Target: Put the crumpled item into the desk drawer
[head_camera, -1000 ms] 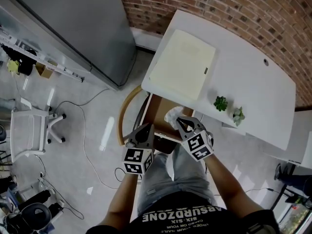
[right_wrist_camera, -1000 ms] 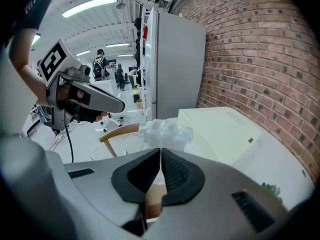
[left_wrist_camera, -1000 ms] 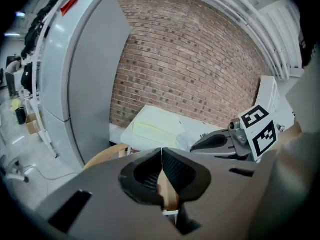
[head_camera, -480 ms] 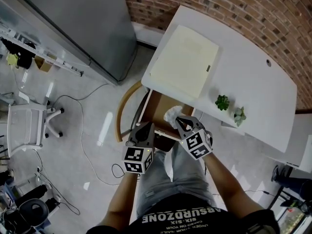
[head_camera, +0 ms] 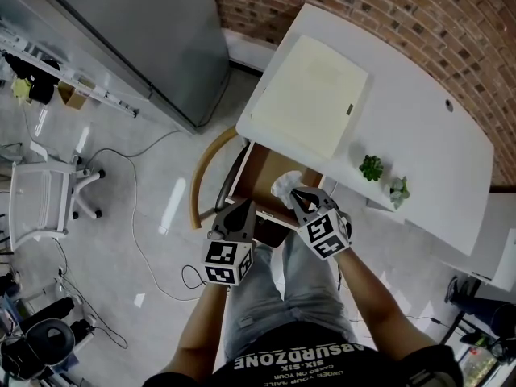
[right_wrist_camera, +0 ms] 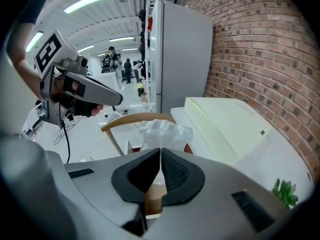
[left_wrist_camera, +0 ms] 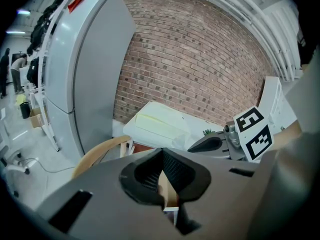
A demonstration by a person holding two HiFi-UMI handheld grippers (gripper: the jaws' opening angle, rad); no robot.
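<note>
Your right gripper (head_camera: 297, 196) has its 2 jaws squeezed together on the edge of the crumpled white item (head_camera: 285, 187). The item sits over the open desk drawer (head_camera: 260, 174), close to the edge of the white desk (head_camera: 419, 143). Your left gripper (head_camera: 243, 210) is squeezed closed too, with nothing in it, above the drawer's front.

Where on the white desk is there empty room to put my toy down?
The white desk is bare between the flat cream pad and the brick wall. Its near edge is crowded by two small green plants. The open wooden drawer is busy too: the right gripper holds the crumpled white item there.
</note>
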